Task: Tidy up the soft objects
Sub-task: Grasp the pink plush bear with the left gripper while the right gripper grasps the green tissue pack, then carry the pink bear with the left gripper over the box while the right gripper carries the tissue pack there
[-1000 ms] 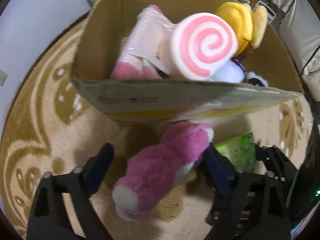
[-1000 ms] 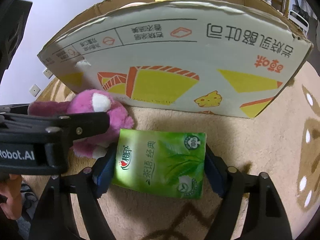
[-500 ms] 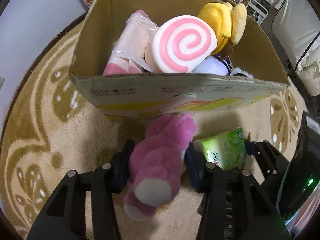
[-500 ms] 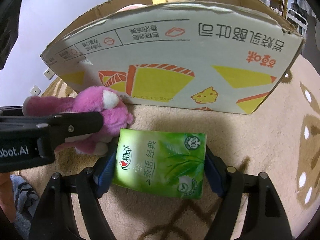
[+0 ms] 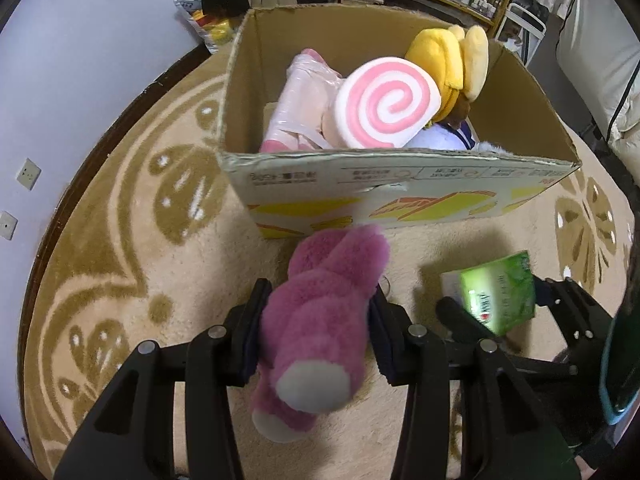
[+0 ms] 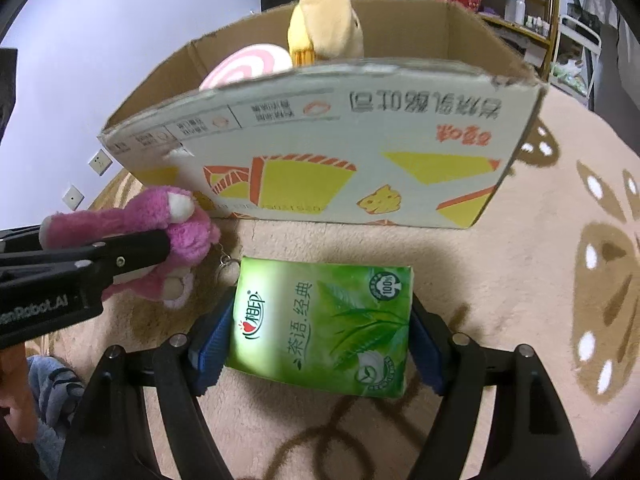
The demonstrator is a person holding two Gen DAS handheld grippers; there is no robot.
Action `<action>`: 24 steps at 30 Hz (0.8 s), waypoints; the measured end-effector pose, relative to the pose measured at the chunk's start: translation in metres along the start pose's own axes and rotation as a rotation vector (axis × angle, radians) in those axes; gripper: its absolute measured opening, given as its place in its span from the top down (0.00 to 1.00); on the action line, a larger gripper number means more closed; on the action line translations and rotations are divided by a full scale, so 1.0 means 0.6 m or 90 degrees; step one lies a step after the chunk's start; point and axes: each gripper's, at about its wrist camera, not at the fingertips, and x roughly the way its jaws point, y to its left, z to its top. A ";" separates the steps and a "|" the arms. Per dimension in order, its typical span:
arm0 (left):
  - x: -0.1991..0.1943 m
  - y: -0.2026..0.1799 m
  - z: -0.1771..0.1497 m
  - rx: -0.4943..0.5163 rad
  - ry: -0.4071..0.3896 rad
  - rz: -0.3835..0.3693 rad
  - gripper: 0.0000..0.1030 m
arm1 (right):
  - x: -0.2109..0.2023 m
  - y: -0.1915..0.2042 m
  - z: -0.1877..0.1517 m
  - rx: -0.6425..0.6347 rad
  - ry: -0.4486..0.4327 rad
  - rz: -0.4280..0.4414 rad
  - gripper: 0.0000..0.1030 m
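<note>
Soft objects go into the cardboard box (image 5: 400,196), which stands on the patterned carpet (image 5: 132,240) and already holds a pink spiral cushion (image 5: 386,108), a yellow plush (image 5: 452,60) and a pale pink wrapped item (image 5: 304,100). Box looks roughly half full; open room shows along its far wall and right end.

Pink plush bear (image 5: 320,320): clamped between the pads of the left hand-held gripper (image 5: 316,328), body bulging out past both fingers, just short of the box's near wall. A small metal keyring (image 6: 226,262) dangles from it.

Green tissue pack (image 6: 324,322): squeezed across its width by the right hand-held gripper (image 6: 320,332), just beside the bear, also in front of the near wall.

Step in hand, as I read it: carry both items up and over the near rim. Worth raising each well above the torn cardboard edge before moving forward, since the bear's loose limbs and the keyring could snag there. Bear suits the left gap beside the wrapped item; tissue pack suits the right end. Grippers sit near each other, so keep them apart going in.
</note>
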 end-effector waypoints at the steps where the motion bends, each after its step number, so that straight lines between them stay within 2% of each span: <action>1: -0.004 0.004 -0.001 -0.004 -0.002 0.002 0.57 | -0.010 -0.003 0.000 -0.002 -0.007 -0.004 0.22; 7: -0.040 0.031 -0.012 -0.014 -0.024 0.018 0.57 | -0.062 -0.016 0.002 0.007 -0.042 -0.008 0.22; 14: -0.079 0.043 -0.025 -0.012 -0.042 0.034 0.57 | -0.093 0.004 0.003 -0.002 -0.070 -0.010 0.22; 24: -0.156 0.037 -0.035 0.004 -0.123 0.096 0.57 | -0.161 0.032 0.017 -0.015 -0.139 -0.010 0.22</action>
